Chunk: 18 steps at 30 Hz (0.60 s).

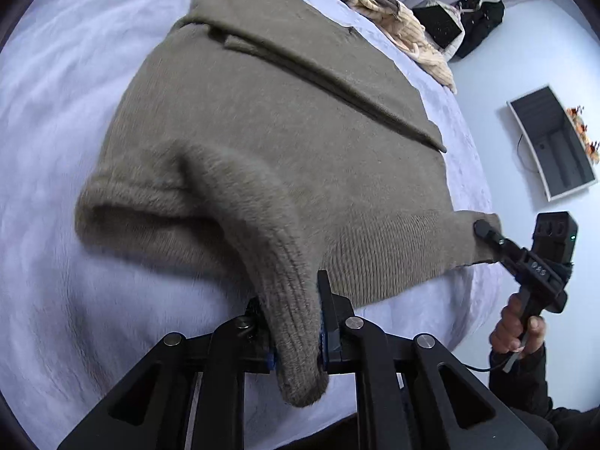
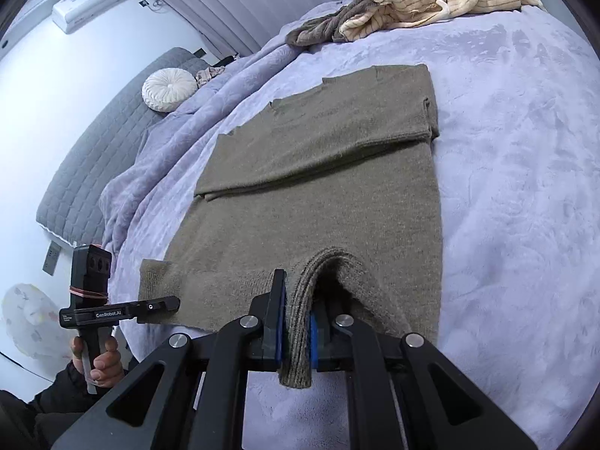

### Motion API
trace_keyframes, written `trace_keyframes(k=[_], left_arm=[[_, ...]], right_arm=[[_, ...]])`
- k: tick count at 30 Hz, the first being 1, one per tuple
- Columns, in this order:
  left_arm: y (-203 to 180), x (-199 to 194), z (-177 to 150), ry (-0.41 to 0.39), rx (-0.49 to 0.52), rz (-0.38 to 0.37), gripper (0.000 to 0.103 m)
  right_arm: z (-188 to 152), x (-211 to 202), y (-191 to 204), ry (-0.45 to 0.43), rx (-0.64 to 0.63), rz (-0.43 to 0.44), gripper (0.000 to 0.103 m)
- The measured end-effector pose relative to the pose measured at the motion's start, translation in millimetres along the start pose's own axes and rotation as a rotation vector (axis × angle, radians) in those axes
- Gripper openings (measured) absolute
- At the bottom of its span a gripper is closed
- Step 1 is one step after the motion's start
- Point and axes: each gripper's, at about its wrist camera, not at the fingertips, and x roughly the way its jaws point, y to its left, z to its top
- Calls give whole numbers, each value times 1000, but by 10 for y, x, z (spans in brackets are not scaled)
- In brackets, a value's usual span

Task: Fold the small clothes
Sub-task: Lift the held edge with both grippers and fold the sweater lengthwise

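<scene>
Left wrist view: olive-brown knitted sweater [image 1: 270,142] spread flat on lavender fleece bed blanket [image 1: 48,131], one sleeve folded across the body. Left tongs [image 1: 292,322] clamped on the ribbed hem at one corner, pulled up into a ridge. Right tongs [image 1: 483,230] pinching the other hem corner. Right wrist view: same grip, close on the ribbing. Beyond the sweater, near the far bed edge, cream striped garment [image 2: 431,0] beside grey-brown crumpled cloth [image 2: 318,30]. Round white pleated cushion [image 2: 168,90] well apart, nothing blocking.
</scene>
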Motion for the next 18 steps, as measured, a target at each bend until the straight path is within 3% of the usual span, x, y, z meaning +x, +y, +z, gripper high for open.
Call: trace_keyframes(k=[5,11,12,13,14,15,18], left_arm=[[103,-129,-85,-30,-33,-16,16],[124,-52,59,2,-68,-21,16],[130,-58,57,6,-68,-21,21],[145,-91,53,6,-70,-17,34],[152,-116,46,-7,-77,-20,77],[188,-205,22,-51,-96,-35,103],[226,-442,-46,-138,-97,-54,103]], right_arm=[[-59,42,-23,15,1,-3,11],[-44,62,-26,22,-7,-13,15],[-47,71,-24,27,-4,-14,15],[-43,80,-24,29,-1,-13,15],[-38,91,-26,33,-1,-15,15],[-35,100,-28,34,0,-14,15],[-26,153,-47,49,8,-17,16]])
